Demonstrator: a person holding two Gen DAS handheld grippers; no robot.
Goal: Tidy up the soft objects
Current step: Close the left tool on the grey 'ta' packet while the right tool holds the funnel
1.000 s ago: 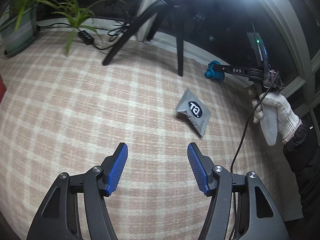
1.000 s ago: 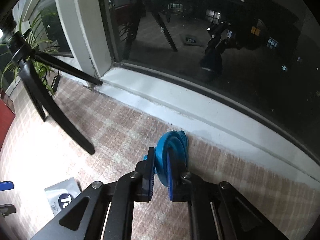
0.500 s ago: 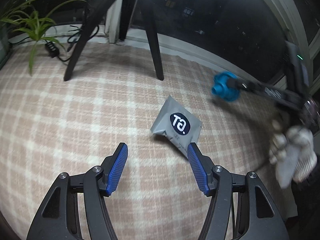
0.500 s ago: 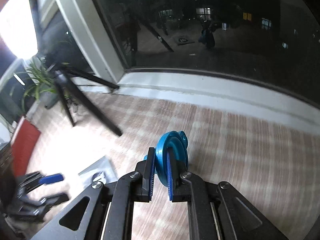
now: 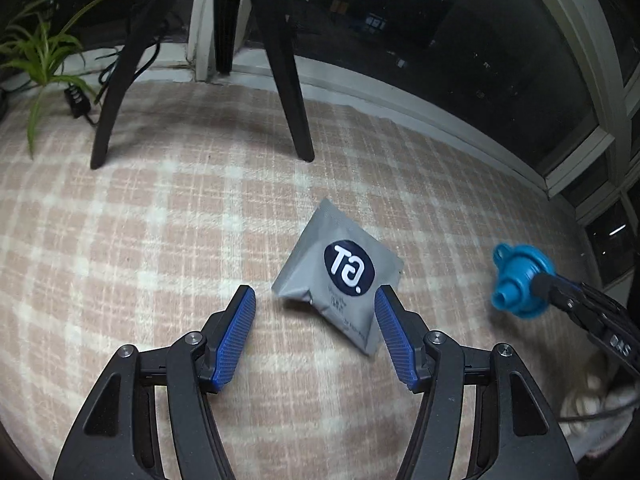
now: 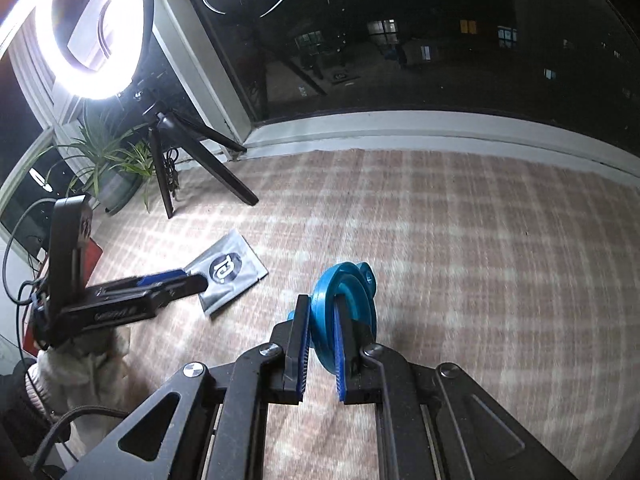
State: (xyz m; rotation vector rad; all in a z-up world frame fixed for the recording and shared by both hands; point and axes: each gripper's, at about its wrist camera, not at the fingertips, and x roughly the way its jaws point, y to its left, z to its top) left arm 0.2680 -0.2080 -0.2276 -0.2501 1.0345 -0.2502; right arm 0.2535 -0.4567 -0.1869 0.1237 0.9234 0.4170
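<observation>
Left tongs (image 5: 314,334) nearer gray pouch (image 5: 338,276)

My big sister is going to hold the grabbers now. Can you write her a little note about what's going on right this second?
Left gripper: jaws open, holding nothing, pointed at the grey pouch.
Right gripper: jaws shut on the blue silicone funnel, held up above the plaid cloth.
The pouch lies flat on the cloth, near the left jaws, not gripped.
Done: funnel picked up.
Left: probably set the funnel down wherever it belongs, then grab the pouch. No bin or box shows in either view.
</observation>
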